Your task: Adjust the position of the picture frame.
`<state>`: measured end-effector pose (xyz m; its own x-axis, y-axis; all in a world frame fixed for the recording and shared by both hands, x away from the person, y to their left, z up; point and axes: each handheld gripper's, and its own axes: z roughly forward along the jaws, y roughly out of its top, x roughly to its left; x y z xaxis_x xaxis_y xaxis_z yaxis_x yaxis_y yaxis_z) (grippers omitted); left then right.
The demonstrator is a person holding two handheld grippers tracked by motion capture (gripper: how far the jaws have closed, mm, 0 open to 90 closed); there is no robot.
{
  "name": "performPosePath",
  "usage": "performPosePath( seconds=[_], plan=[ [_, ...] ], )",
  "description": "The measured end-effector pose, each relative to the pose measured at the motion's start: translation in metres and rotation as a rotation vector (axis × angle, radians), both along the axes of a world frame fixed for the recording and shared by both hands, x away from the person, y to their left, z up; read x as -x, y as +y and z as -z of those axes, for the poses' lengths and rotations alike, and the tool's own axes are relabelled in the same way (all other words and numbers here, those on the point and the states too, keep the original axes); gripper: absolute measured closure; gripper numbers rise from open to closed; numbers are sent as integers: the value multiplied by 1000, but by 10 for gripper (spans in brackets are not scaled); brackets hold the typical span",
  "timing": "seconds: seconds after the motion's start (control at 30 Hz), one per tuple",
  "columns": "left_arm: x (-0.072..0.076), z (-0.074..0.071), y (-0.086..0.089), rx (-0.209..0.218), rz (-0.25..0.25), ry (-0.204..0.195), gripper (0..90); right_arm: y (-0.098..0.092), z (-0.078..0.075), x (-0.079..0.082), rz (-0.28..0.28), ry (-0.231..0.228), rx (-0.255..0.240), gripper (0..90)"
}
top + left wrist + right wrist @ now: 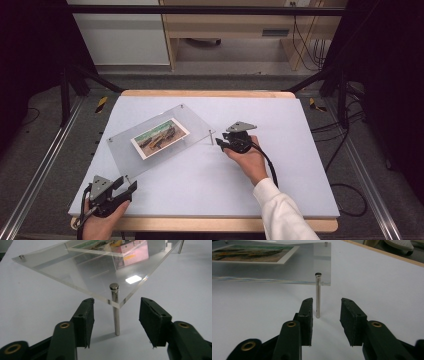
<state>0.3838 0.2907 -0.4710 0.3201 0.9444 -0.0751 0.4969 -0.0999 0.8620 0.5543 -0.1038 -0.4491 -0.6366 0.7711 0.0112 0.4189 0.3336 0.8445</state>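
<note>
A clear acrylic panel stands tilted on thin metal legs, with a landscape photo lying on it. My left gripper is at the panel's near left corner. In the left gripper view my left gripper is open, and that corner's leg stands between the pads, touching neither. My right gripper is at the panel's right corner. In the right gripper view my right gripper is open too; that corner's leg stands close by its left pad, ungripped.
The panel rests on a white mat that covers a wooden table. Bare mat lies to the right of and in front of the panel. Black frame bars stand at the table's far corners. A white sleeve enters from the bottom.
</note>
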Motion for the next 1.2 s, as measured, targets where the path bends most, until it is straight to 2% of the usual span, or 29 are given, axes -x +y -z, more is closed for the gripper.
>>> performPosePath(
  seconds=[0.23,0.33,0.47,0.5,0.6,0.87,1.2],
  plan=[
    [-4,3,-8,-3,-8,-2,573,8,8,-5,-3,18,-11,655],
    [-6,5,-9,24,-17,-5,626,8,11,-7,-1,14,-9,649],
    [-6,5,-8,28,-37,-4,720,10,12,-8,7,15,-8,644],
    [-6,5,-5,50,-49,-4,762,10,12,-8,4,10,-5,644],
    [-7,3,-1,78,-58,-15,828,11,13,-8,6,10,-1,644],
    [-7,-2,3,111,-59,-35,844,17,18,-10,-17,3,6,650],
    [-7,-6,4,139,-50,-41,846,28,23,-21,-7,2,-31,671]
  ],
)
